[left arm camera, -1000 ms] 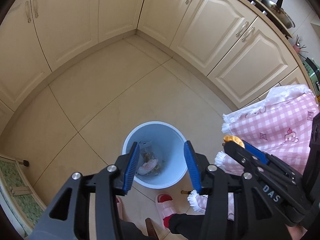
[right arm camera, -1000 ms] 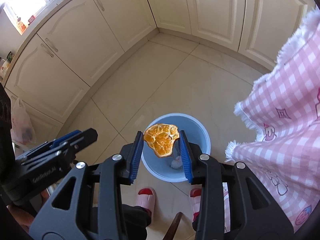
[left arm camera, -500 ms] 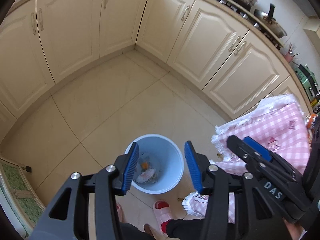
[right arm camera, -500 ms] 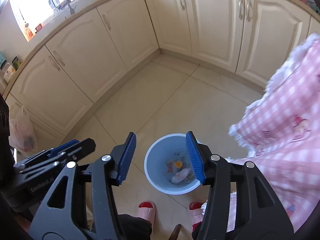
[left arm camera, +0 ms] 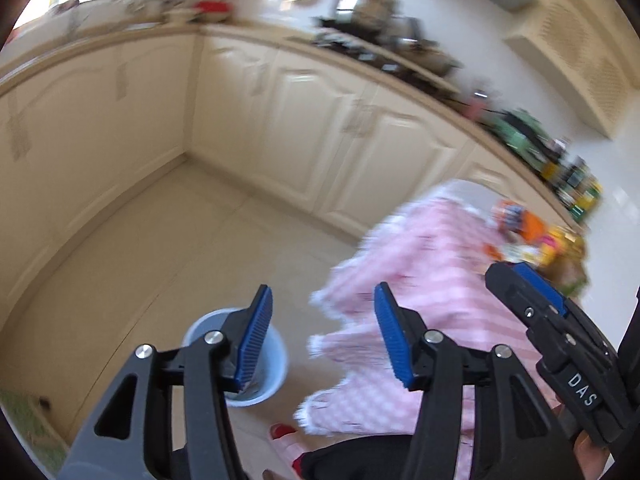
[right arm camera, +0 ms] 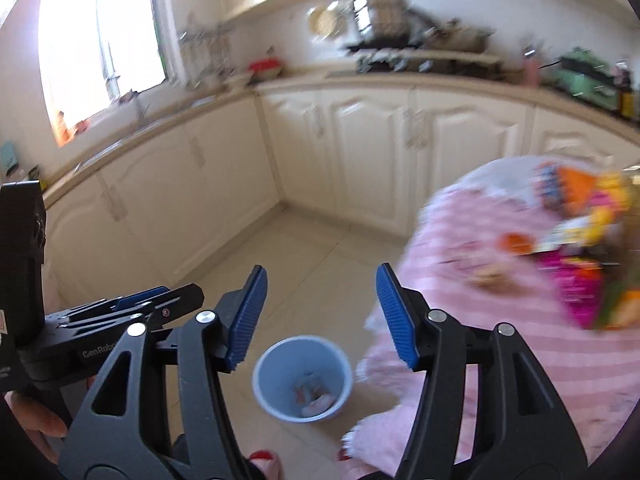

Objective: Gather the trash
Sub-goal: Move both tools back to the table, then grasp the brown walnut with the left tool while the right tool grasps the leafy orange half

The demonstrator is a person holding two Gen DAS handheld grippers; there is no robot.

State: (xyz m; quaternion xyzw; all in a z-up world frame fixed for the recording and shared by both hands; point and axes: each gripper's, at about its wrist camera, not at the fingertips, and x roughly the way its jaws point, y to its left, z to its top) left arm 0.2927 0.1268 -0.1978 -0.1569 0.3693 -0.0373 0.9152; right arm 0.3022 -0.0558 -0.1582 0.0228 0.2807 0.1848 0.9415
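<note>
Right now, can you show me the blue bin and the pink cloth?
blue bin (right arm camera: 267,368), right wrist view, on its inner wall.
pink cloth (right arm camera: 480,320), right wrist view, on its checked top.

left wrist view: sat behind the left gripper (left arm camera: 323,334), looked forward and down at the floor from well above, motion-blurred
right wrist view: same deal behind the right gripper (right arm camera: 320,318), angled toward the window (right arm camera: 100,40)
shared: blue bin (right arm camera: 303,378), pink checked tablecloth (left arm camera: 432,280), cream cabinets (left arm camera: 320,120)
</note>
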